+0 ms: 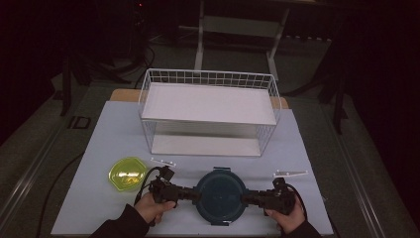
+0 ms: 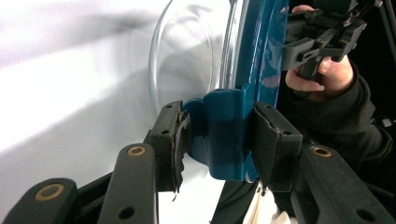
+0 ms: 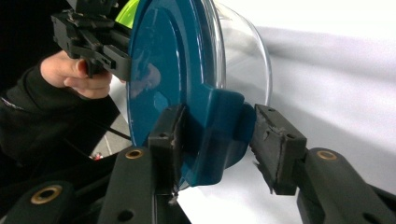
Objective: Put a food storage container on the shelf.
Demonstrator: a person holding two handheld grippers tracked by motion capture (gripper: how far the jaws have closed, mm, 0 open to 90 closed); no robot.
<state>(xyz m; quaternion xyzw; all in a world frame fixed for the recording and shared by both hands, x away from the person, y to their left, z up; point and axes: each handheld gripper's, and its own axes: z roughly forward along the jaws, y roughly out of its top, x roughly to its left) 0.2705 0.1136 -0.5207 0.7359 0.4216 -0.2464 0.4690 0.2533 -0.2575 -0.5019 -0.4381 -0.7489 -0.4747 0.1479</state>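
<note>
A round glass container with a teal lid point(image 1: 220, 196) lies near the front edge of the white table point(image 1: 109, 139). My left gripper point(image 1: 197, 195) is at its left side, jaws shut on the lid's teal clip tab point(image 2: 224, 135). My right gripper point(image 1: 243, 198) is at the opposite side, jaws closed around the other clip tab point(image 3: 219, 130). The glass bowl wall point(image 2: 187, 51) shows beyond the lid in the left gripper view. Across the lid, the right gripper view shows the other hand point(image 3: 74, 74) with its gripper.
A white wire basket shelf point(image 1: 208, 111) stands at the middle back of the table. A yellow-green dish point(image 1: 127, 173) lies left of my left hand. Two small clear strips point(image 1: 163, 161) point(image 1: 290, 173) rest on the table behind the grippers. The surroundings are dark floor.
</note>
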